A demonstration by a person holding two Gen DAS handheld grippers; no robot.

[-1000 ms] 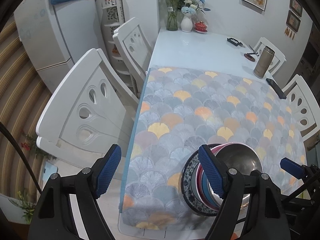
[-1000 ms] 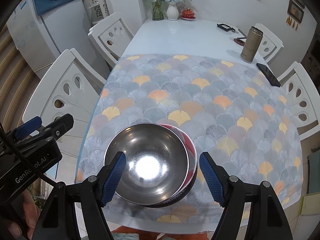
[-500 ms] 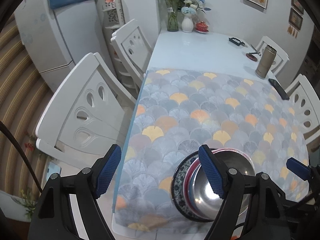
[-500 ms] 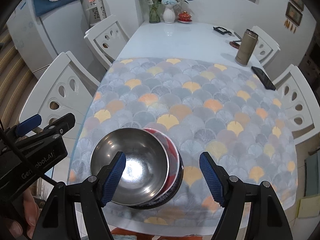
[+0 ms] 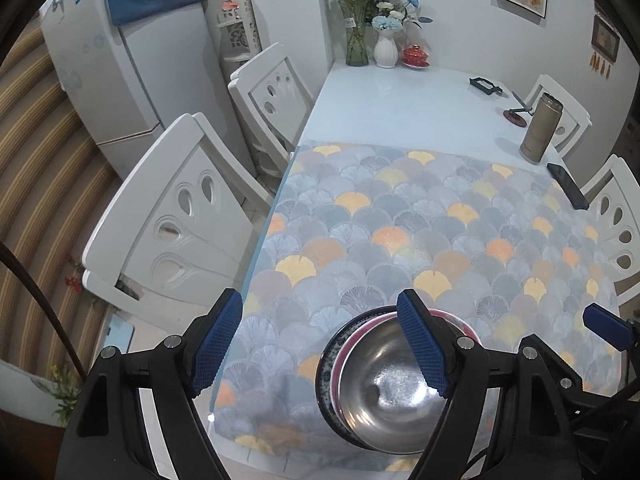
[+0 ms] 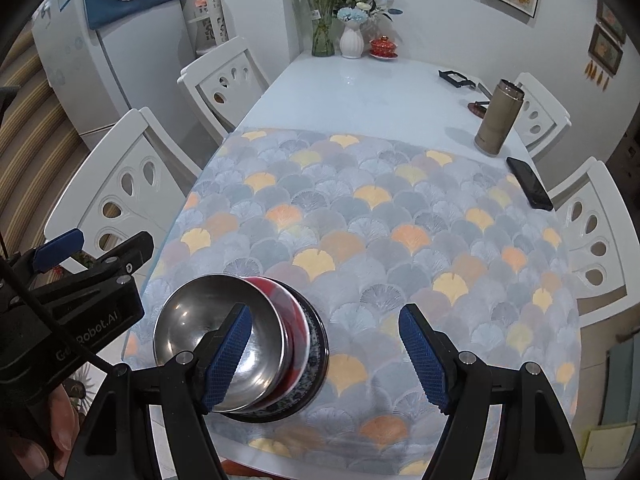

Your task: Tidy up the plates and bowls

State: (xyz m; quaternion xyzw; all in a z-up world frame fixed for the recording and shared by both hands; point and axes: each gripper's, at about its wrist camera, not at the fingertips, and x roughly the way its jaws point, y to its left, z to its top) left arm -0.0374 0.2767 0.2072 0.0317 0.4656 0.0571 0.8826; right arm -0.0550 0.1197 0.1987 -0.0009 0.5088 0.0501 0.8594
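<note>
Steel bowl tops the stack, seemingly complete; left gripper and right gripper hover wide and empty, needing only retreat.

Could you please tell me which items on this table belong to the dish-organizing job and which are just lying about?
Job:
steel bowl
red bowl
dark patterned plate

Lying about:
thermos
phone
glass vase
white vase
red lidded cup
</note>
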